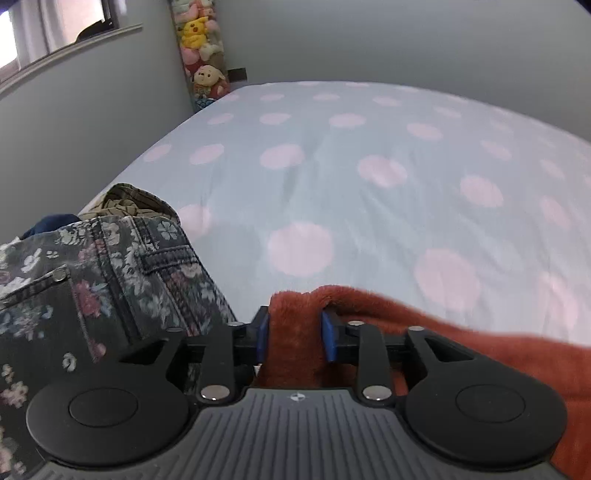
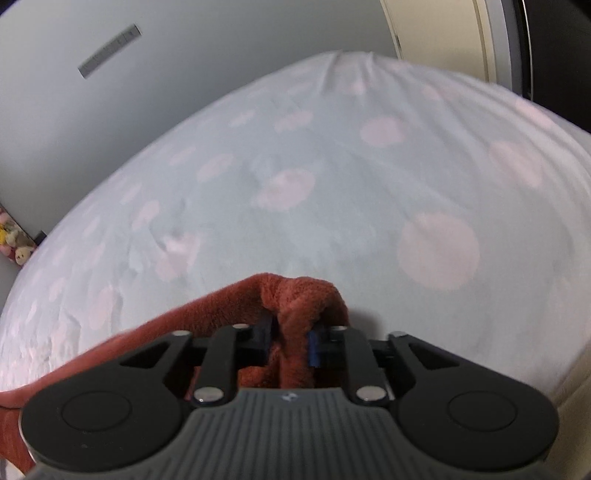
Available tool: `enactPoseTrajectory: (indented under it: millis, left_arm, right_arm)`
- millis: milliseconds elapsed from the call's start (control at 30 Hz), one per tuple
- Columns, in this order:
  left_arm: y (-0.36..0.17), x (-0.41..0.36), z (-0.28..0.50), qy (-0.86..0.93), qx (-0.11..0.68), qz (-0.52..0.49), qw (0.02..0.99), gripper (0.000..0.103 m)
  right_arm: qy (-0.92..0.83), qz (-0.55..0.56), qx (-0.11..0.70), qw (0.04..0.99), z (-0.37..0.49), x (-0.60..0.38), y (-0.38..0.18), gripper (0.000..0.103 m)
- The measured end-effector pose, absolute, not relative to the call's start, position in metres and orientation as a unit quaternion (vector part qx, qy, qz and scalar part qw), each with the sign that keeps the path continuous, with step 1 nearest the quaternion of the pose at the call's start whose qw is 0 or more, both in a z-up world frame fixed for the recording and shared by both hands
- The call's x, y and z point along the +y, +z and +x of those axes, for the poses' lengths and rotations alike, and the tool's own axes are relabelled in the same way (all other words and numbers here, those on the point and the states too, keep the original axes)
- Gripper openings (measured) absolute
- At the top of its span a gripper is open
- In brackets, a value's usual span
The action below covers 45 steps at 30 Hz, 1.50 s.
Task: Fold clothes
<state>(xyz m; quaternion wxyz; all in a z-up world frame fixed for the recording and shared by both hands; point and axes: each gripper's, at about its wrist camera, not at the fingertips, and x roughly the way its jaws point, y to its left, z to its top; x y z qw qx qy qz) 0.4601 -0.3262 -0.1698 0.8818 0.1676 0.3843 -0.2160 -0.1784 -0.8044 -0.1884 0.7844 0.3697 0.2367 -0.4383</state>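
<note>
A rust-red fleecy garment (image 1: 461, 343) is held at two places above the bed. My left gripper (image 1: 295, 332) is shut on one bunched edge of it, the cloth trailing off to the right. My right gripper (image 2: 291, 339) is shut on another bunched edge of the same garment (image 2: 147, 332), which trails off to the left. A pile of other clothes lies at the bed's left edge in the left wrist view: dark floral denim (image 1: 92, 280) with a striped olive piece (image 1: 125, 203) behind it.
The bed (image 1: 369, 184) has a pale blue sheet with pink dots and also shows in the right wrist view (image 2: 332, 206). Grey walls surround it. Stuffed toys (image 1: 201, 51) hang in the far corner. A window (image 1: 55, 26) is at the upper left.
</note>
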Motion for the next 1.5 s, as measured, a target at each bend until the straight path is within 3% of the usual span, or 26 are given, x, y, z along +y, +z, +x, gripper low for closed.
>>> enactPoseTrajectory:
  millis: [100, 367, 600, 833, 1100, 1500]
  left_arm:
    - [-0.159, -0.317, 0.445, -0.228, 0.361, 0.189, 0.884, 0.049]
    - [-0.123, -0.280, 0.389, -0.290, 0.358, 0.225, 0.858, 0.049]
    - [-0.134, -0.301, 0.348, -0.359, 0.371, 0.204, 0.832, 0.042]
    - [-0.183, -0.394, 0.317, -0.418, 0.373, 0.213, 0.800, 0.042]
    - [-0.216, -0.461, 0.345, -0.402, 0.391, 0.175, 0.809, 0.042]
    - [-0.216, -0.471, 0.350, -0.372, 0.389, 0.120, 0.835, 0.050]
  right_arm:
    - [-0.444, 0.359, 0.238, 0.785, -0.184, -0.799, -0.179, 0.045]
    - [-0.407, 0.344, 0.232, 0.814, -0.213, -0.765, -0.140, 0.045]
    - [-0.330, 0.297, 0.273, 0.853, -0.147, -0.720, -0.146, 0.026]
    - [-0.267, 0.269, 0.319, 0.869, -0.039, -0.688, -0.182, 0.026]
    - [-0.256, 0.239, 0.336, 0.874, 0.058, -0.702, -0.207, 0.028]
    - [-0.275, 0.245, 0.329, 0.869, 0.107, -0.729, -0.214, 0.029]
